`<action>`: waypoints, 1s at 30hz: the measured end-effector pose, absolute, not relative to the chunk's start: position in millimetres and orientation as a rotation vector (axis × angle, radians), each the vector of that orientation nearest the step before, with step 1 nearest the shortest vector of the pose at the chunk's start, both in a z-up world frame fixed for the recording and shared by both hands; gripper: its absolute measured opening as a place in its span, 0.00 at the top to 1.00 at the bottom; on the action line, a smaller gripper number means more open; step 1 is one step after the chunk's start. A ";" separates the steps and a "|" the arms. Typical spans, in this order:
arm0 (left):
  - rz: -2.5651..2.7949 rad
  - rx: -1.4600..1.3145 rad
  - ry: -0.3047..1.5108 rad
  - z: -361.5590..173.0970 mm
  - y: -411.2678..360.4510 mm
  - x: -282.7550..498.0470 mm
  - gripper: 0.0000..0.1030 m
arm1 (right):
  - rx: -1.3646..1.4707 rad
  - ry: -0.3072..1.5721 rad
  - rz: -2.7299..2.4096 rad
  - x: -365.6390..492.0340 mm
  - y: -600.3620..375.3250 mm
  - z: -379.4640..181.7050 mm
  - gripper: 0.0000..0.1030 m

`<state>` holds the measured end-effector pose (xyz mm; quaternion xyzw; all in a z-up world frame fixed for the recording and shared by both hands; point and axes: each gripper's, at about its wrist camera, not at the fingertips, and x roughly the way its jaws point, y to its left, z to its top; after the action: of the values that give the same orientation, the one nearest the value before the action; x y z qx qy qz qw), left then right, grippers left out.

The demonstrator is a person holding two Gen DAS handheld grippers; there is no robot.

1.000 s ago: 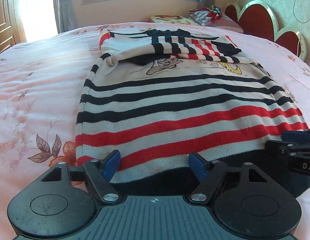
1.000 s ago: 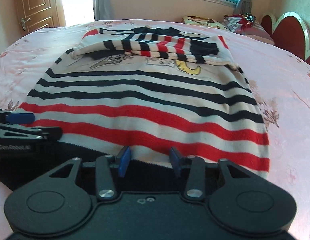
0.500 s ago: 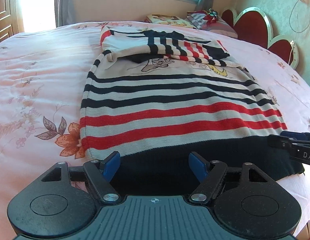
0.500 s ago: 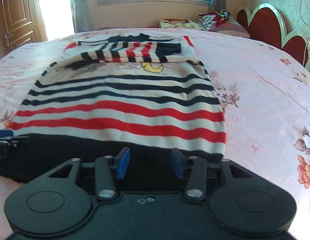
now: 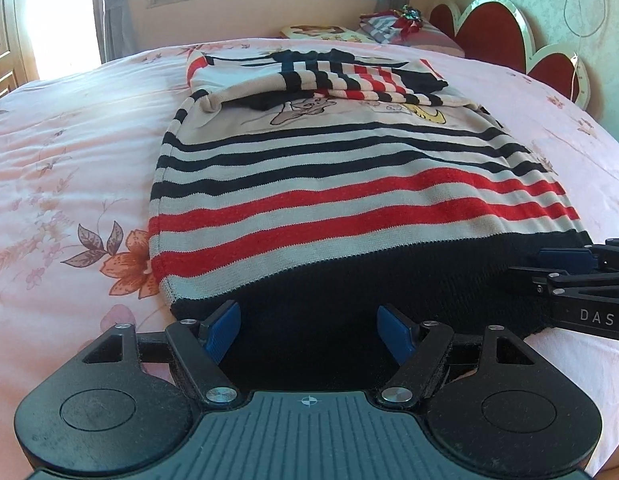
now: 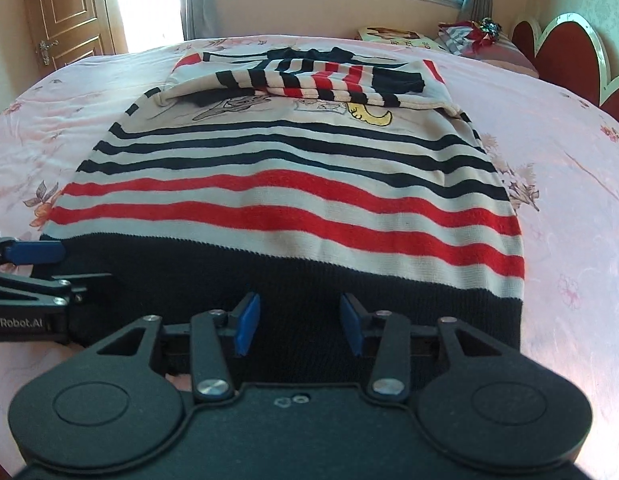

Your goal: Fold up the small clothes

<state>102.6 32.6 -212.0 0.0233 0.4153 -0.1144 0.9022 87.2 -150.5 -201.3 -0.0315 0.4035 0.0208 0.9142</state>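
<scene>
A small striped sweater (image 5: 349,184), cream with black and red stripes and a black hem band, lies flat on the pink bed; it also shows in the right wrist view (image 6: 293,200). Its sleeves are folded across the chest at the far end (image 6: 321,78). My left gripper (image 5: 309,330) is open, its blue pads over the hem near the sweater's left corner. My right gripper (image 6: 299,322) is open over the hem toward the right corner. Each gripper shows at the edge of the other's view: the right one (image 5: 569,264) and the left one (image 6: 33,256).
The pink floral bedspread (image 5: 69,168) surrounds the sweater on all sides. Red heart-shaped headboard (image 5: 489,32) and pillows (image 6: 469,36) stand at the far right. A wooden door (image 6: 65,12) is at the far left, a window behind.
Both grippers have pulled back toward the near hem and risen a little, so more of the black hem band shows. Both stay open; the sweater has not moved.
</scene>
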 end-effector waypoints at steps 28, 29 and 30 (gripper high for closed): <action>-0.172 -0.023 0.886 -195.6 63.8 107.2 0.27 | 0.080 0.803 -0.113 64.9 -201.3 -177.0 0.39; -0.163 -0.025 0.890 -197.1 67.2 107.2 0.27 | 0.088 0.801 -0.122 63.6 -204.5 -175.8 0.39; -0.155 -0.025 0.895 -198.9 70.5 107.3 0.27 | 0.090 0.800 -0.133 62.8 -207.3 -174.8 0.39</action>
<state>107.3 70.5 -198.9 -0.0121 0.4324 -0.0749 0.8985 62.8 -207.3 -174.8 0.0438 0.3888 -0.0648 0.9180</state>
